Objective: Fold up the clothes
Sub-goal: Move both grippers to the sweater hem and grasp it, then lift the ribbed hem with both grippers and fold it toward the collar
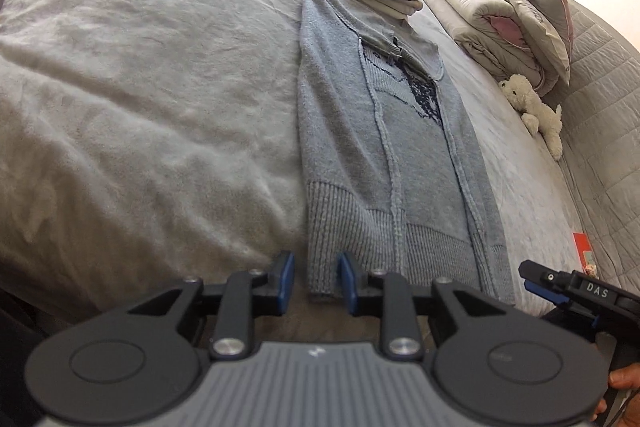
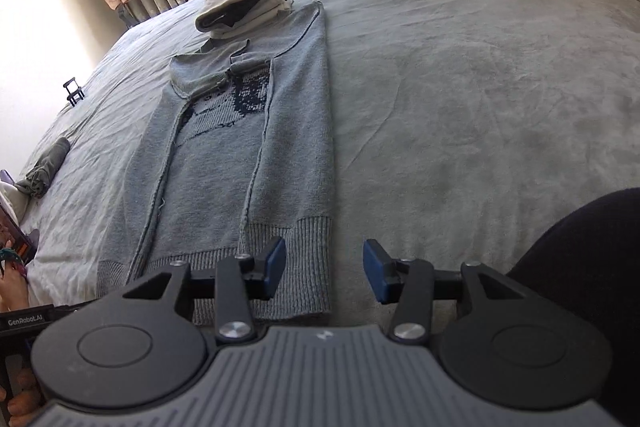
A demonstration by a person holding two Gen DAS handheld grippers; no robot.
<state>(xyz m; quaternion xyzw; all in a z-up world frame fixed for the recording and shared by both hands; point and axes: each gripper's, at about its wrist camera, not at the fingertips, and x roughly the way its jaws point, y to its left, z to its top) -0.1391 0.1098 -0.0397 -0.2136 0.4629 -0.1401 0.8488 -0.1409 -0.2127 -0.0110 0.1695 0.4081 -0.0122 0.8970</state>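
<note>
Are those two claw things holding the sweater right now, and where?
No. Both the left gripper and right gripper are open at the sweater's ribbed hem.

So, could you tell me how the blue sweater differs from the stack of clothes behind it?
The sweater is blue-grey knit with a dark pattern on the chest; the stack is mostly cream with a dark layer showing. The sweater lies flat and long, sleeves folded in, only partly folded; the stack is compact, with several folded layers piled up. The sweater's ribbed hem is near both claws; the stack sits at its far end. Both rest on the grey bed.
</note>
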